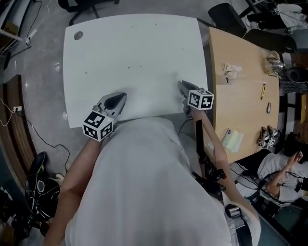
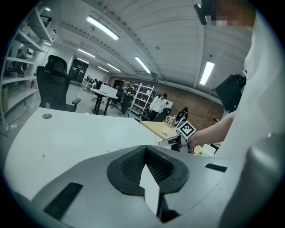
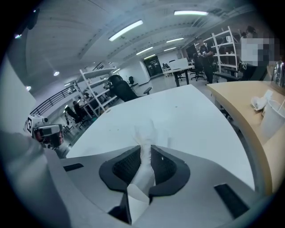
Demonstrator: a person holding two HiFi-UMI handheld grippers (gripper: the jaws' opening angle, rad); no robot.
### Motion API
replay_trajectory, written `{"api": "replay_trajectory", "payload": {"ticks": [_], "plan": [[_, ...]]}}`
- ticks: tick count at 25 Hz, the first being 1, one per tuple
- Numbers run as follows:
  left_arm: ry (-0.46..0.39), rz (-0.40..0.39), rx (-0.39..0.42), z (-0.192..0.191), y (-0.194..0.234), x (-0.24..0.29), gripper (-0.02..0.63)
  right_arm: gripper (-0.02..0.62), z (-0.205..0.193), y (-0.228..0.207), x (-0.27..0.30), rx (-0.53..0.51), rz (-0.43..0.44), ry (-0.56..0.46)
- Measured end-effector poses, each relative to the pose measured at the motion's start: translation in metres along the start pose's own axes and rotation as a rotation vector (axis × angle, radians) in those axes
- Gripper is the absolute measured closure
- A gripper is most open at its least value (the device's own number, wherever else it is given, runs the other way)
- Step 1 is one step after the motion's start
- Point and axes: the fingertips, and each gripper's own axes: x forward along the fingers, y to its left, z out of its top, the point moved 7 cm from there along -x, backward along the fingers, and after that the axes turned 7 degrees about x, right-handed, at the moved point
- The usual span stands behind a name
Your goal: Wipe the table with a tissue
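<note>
The white table (image 1: 134,48) carries a few small dark specks (image 1: 139,66) near its middle. My right gripper (image 1: 182,85) hovers over the table's near right part, shut on a white tissue (image 3: 144,136) that sticks out in a crumpled tuft past the jaws (image 3: 146,153). The tissue does not show in the head view. My left gripper (image 1: 117,100) is over the near left edge, jaws together with nothing between them (image 2: 146,153). Each gripper shows in the other's view: the right gripper (image 2: 171,141) and the left gripper (image 3: 44,131).
A wooden table (image 1: 240,96) adjoins on the right, with a crumpled tissue (image 1: 231,71), pens and small items on it. A round cap (image 1: 78,35) sits at the white table's far left corner. An office chair (image 1: 86,7) stands behind; a seated person (image 1: 284,173) is at the lower right.
</note>
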Motion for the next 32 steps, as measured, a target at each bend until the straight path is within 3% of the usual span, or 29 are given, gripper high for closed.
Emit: {"api": "replay_trajectory", "payload": {"ticks": [4,14,22,32], "plan": [[0.011,0.039,-0.020,0.008,-0.002,0.012,0.601,0.522,0.027,-0.028,0.010,0.005,-0.029,0.004],[0.001,0.132,-0.064,0.030,-0.006,0.032,0.601,0.522,0.114,-0.081,0.043,-0.101,-0.076,-0.002],[0.036,0.187,-0.113,0.020,-0.018,0.061,0.601,0.522,0.150,-0.118,0.082,-0.169,-0.073,0.025],[0.032,0.248,-0.138,0.015,-0.037,0.052,0.600,0.523,0.161,-0.117,0.098,-0.271,-0.088,0.071]]}}
